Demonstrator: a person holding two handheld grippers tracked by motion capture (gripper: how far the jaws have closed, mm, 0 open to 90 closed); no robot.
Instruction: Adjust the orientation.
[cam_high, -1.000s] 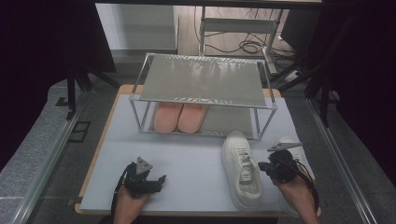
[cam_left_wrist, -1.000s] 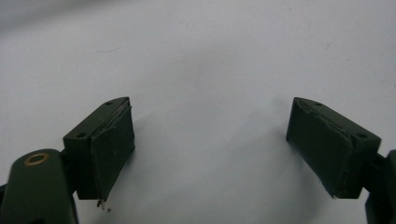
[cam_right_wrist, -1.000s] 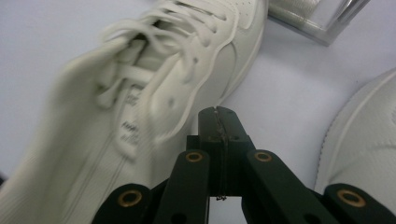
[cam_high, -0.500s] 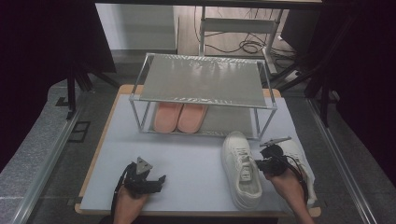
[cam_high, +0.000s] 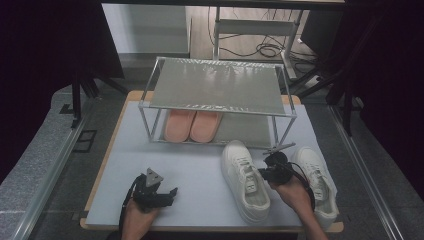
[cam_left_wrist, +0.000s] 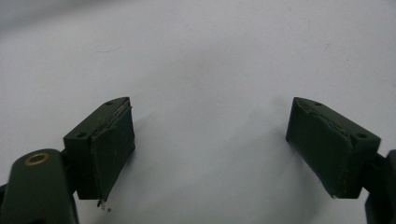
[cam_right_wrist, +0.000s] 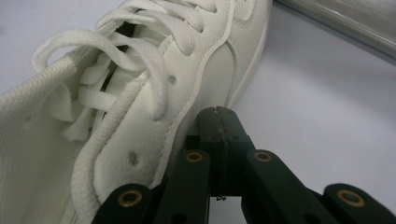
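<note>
On the near right of the table (cam_high: 200, 175), the right gripper (cam_right_wrist: 219, 116) sits with jaws pressed together on nothing, its tip beside the left sneaker (cam_high: 245, 180), between it and the second sneaker (cam_high: 315, 175). The step appears to be an approach; a grasp next calls for opening the jaws. The left gripper (cam_left_wrist: 210, 140) rests wide open and empty. The rack (cam_high: 215, 90) half hides the pink slippers (cam_high: 192, 125).

Smooth white leather-look sneaker (cam_right_wrist: 140, 107) with woven cloth laces (cam_right_wrist: 116, 56); matt table (cam_high: 200, 170).
</note>
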